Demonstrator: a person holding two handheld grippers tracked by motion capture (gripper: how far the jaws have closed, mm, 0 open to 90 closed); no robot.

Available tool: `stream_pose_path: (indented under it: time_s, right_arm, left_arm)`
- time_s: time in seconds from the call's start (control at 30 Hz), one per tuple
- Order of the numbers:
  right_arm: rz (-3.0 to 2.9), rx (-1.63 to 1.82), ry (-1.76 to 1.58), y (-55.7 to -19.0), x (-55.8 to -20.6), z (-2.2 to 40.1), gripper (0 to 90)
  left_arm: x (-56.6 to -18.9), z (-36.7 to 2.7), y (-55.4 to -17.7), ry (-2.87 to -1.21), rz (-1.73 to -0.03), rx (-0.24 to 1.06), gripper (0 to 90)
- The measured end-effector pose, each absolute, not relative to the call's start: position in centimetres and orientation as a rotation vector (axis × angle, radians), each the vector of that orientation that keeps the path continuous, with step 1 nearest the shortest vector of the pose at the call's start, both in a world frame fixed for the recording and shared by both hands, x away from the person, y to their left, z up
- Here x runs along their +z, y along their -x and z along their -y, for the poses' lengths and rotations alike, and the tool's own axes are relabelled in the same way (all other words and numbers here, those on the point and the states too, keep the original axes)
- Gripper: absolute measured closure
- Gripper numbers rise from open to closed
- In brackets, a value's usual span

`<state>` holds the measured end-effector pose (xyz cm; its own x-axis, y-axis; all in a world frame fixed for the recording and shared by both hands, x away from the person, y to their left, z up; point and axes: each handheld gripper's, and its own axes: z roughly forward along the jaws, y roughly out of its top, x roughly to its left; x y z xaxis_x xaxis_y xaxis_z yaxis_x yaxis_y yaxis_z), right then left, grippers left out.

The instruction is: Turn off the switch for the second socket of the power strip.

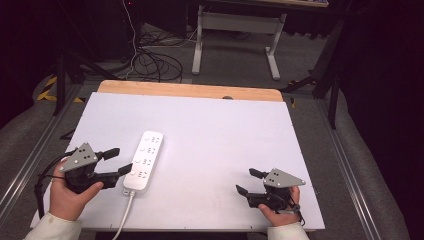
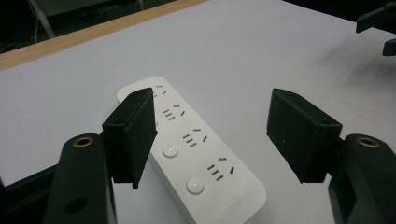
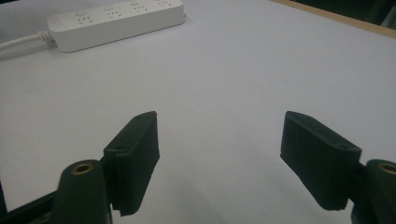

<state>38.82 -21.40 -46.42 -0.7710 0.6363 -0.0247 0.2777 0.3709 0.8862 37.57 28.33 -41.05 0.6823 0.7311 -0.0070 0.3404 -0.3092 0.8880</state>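
A white-topped desk (image 1: 215, 130) carries a white power strip (image 1: 143, 161) on its left half, lying flat with its long axis running near-to-far, tilted slightly rightward at the far end, and its white cord (image 1: 123, 215) leaving the near end toward the person. The left gripper (image 1: 116, 161) sits just beside the strip's near end, jaws spread and empty. The right gripper (image 1: 248, 181) rests well apart on the desk's right side, also released.

Faint mark on power strip (image 2: 196, 154), unreadable, no other text
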Motion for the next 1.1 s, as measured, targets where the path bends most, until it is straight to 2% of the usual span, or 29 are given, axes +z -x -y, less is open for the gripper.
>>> stream_pose_path:
  time_s: [0.43, 0.57, 0.73, 0.93, 1.1]
  right_arm:
    - [-2.279, 1.365, -0.798, -38.8, -46.5, 21.4, 28.7]
    - [-2.279, 1.368, -0.802, -38.9, -46.5, 21.4, 28.7]
    - [-2.283, 1.371, -0.804, -38.9, -46.5, 21.5, 28.8]
    - [-2.284, 1.377, -0.804, -38.9, -46.5, 21.5, 28.8]
    - [-2.290, 1.378, -0.804, -38.9, -46.5, 21.5, 29.3]
  left_arm:
    - [-41.5, -28.0, -39.2, -1.928, -0.861, 0.490, 35.2]
    - [-41.7, -28.0, -39.6, -1.931, -0.867, 0.476, 40.2]
    - [-41.9, -28.2, -40.1, -1.936, -0.861, 0.460, 59.8]
    - [-42.2, -28.3, -40.8, -1.966, -0.883, 0.424, 89.2]
    - [-42.5, -28.2, -41.3, -1.995, -0.906, 0.415, 89.9]
